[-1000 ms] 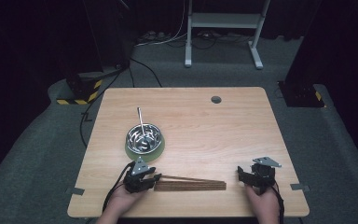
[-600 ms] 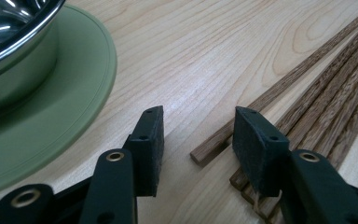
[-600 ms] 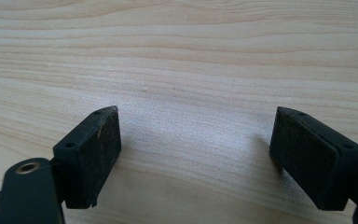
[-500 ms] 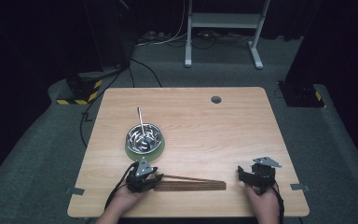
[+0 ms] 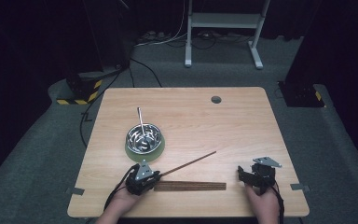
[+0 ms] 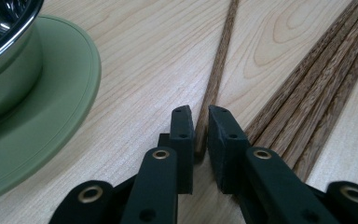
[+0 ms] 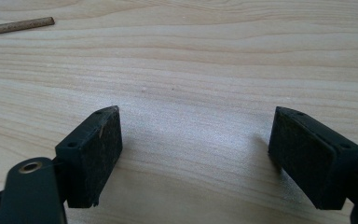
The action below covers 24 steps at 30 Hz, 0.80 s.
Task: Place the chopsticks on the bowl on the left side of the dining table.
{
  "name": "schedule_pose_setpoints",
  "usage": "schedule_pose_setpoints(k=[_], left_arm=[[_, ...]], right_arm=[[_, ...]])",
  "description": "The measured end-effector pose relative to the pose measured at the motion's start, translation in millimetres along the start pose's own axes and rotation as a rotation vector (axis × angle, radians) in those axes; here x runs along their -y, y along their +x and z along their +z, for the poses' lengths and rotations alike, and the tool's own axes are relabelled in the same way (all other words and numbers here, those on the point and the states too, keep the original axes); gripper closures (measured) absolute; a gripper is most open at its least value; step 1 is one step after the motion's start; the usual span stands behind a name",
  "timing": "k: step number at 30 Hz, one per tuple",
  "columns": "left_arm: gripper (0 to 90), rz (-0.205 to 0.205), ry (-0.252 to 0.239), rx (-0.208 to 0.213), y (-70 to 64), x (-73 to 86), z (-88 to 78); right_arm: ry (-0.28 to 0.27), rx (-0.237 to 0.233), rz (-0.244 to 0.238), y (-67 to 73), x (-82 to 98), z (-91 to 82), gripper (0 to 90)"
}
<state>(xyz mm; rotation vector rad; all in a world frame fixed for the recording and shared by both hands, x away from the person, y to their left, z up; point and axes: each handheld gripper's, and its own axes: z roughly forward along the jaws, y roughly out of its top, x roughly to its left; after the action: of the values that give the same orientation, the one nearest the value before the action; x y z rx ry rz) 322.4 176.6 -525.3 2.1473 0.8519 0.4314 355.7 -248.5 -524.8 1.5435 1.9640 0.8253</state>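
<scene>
My left gripper [image 5: 154, 176] lies at the table's near left, just in front of the bowl. Its jaws have just been closing, and the pads now press on the near end of a single thin wooden stick [image 5: 189, 163]. The left gripper view shows that stick [image 6: 221, 60] running away from the left gripper [image 6: 200, 122]. To its right, a row of several matching sticks [image 5: 191, 185] [image 6: 317, 79] lies flat on the table. My right gripper [image 5: 256, 175] [image 7: 196, 158] rests open on bare wood at the near right, with nothing between its pads.
A shiny metal bowl [image 5: 143, 136] [image 6: 4, 28] sits on a green saucer [image 5: 131, 151] [image 6: 42, 121], with a metal rod [image 5: 140, 119] leaning in it. The held stick's far tip [image 7: 16, 26] lies ahead of the right gripper. A round cable hole [image 5: 216, 99] is at the far edge.
The single stick has swung away from the row of sticks, and its far end now points to the far right. The left jaws have narrowed onto it. The right gripper stayed still.
</scene>
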Motion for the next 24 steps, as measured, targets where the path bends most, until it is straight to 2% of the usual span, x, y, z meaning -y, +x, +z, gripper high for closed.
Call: schedule_pose_setpoints(k=[1,3,7,11,15,20,21,24], left_arm=[[70.8,-0.008,0.000,-0.012,0.5,-1.2,1.2],[66.6,-0.011,0.010,-0.013,0.8,-4.4,3.8],[63.9,0.038,0.012,-0.025,-0.7,-11.1,10.3],[67.6,0.027,-0.003,0.010,0.9,-10.8,12.7],[71.2,0.015,-0.010,0.019,1.2,-10.1,13.2],[77.2,0.031,-0.013,0.027,-0.3,-10.6,14.0],[79.4,0.026,-0.014,0.033,-0.6,-10.5,14.0],[82.9,0.024,-0.012,0.046,0.1,-10.6,14.0]], right_arm=[[0.000,0.000,0.000,0.0,0.0,0.0,17.0],[0.000,0.000,0.000,0.0,0.0,0.0,17.1],[0.000,0.000,0.000,0.0,0.0,0.0,17.1],[0.000,0.000,0.000,0.0,0.0,0.0,17.1],[0.008,-0.005,0.010,0.9,-0.5,-0.3,16.0],[0.016,-0.034,-0.039,2.2,-1.9,2.0,11.2],[0.039,-0.053,-0.033,2.5,-2.8,0.4,11.3],[0.036,-0.061,-0.042,3.1,-2.7,0.6,11.5]])
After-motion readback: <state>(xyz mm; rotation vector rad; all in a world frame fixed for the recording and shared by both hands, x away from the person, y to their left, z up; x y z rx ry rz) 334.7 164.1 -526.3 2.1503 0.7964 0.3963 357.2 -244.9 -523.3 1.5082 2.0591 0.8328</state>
